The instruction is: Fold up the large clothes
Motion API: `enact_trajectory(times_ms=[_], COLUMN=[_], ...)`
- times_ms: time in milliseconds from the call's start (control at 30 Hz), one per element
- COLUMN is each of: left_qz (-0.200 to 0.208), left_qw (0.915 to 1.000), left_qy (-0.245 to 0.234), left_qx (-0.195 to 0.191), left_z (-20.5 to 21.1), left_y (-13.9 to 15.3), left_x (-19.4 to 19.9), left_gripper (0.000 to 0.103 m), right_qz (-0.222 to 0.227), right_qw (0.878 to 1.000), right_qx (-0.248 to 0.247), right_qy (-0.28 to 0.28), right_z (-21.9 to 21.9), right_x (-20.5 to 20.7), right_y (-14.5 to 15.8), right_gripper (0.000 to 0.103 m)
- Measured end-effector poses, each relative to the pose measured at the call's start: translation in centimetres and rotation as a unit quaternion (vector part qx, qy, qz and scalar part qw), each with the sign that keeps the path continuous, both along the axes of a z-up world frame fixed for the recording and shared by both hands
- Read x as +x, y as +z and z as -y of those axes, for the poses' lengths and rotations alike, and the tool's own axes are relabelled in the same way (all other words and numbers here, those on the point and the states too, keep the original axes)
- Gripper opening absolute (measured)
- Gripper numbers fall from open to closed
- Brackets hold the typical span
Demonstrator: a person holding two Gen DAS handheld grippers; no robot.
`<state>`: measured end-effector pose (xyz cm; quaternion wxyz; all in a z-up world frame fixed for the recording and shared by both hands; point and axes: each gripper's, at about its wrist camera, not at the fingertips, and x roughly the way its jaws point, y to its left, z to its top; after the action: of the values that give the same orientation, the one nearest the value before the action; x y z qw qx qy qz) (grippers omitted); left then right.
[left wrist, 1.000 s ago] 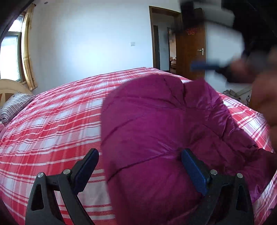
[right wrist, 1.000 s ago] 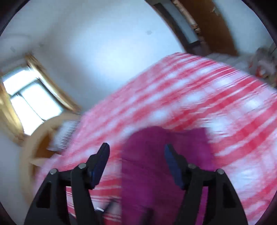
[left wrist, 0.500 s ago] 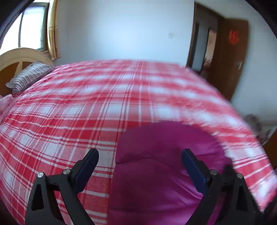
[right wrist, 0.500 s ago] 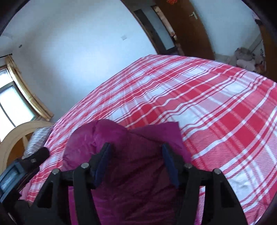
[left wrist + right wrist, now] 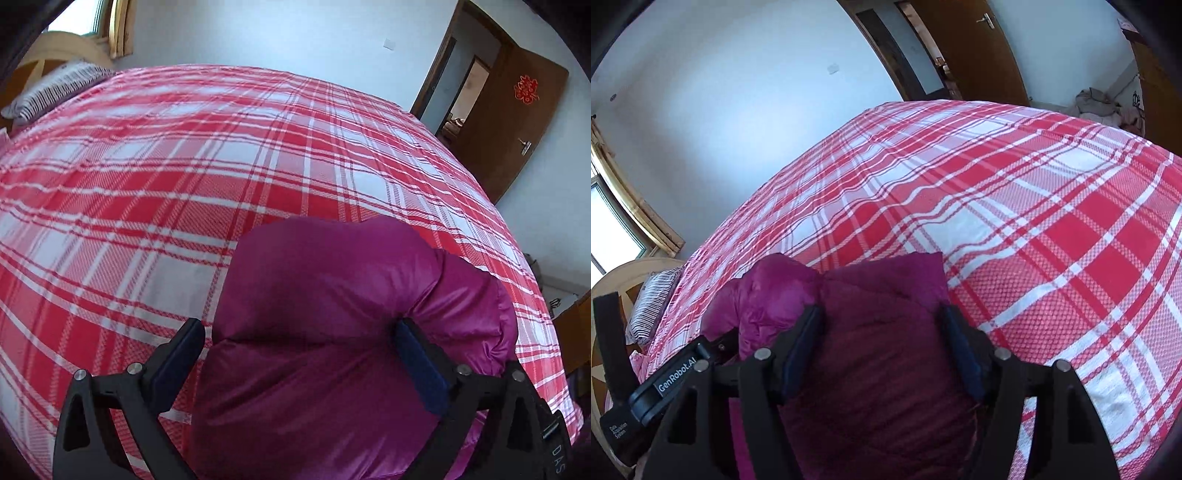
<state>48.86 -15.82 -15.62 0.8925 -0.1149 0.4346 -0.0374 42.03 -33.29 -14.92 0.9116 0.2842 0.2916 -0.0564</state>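
Observation:
A magenta puffy down jacket (image 5: 325,332) lies bundled on the red-and-white plaid bed (image 5: 184,166). My left gripper (image 5: 301,334) is open, its jaws wide apart with the jacket's bulk between them. In the right wrist view the same jacket (image 5: 879,354) fills the space between my right gripper's (image 5: 881,325) open jaws, which press against its sides. The left gripper's black body (image 5: 665,384) shows at the lower left of the right wrist view, against the jacket.
A striped pillow (image 5: 55,90) and a wooden headboard (image 5: 62,48) lie at the bed's far left. A brown door (image 5: 513,110) stands open at the right. A pile of clothes (image 5: 1097,103) lies on the floor beyond the bed.
Both grippers have swung and come down low over the jacket. The jacket, spread wide a second ago, is now a compact bundle between the jaws. The right jaws stand slightly closer.

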Motion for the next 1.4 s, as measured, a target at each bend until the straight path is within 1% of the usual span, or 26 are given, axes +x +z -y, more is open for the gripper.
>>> enact_trajectory(times_ms=[367,567,1033,1400], left_qz=[-0.002,-0.002,-0.012,-0.020], left_qw=[0.9999,0.9998,0.9998,0.9993], left_qy=[-0.003,-0.003,-0.007,-0.009], left_qx=[0.013,0.019,0.016,0.029], left_z=[0.5,0.6,0.6,0.9], left_y=[-0.5,-0.6,-1.1,-1.5], left_x=[0.1,0.1,0.5,0.8], left_gripper=[0.102,0.102,0.102,0.102], right_qz=[-0.013,-0.022,-0.027,-0.048], right_qw=[1.000,1.000,0.999,0.999], right_qx=[0.025,0.022,0.018,0.005], right_qy=[-0.006,-0.006,-0.005,-0.004], right_z=[0.7,0.7,0.6,0.6], right_x=[0.2,0.4,0.5,0.6], right_y=[-1.1,-1.2,-1.2,-1.7], right_gripper=[0.072,0.072,0.072,0.073])
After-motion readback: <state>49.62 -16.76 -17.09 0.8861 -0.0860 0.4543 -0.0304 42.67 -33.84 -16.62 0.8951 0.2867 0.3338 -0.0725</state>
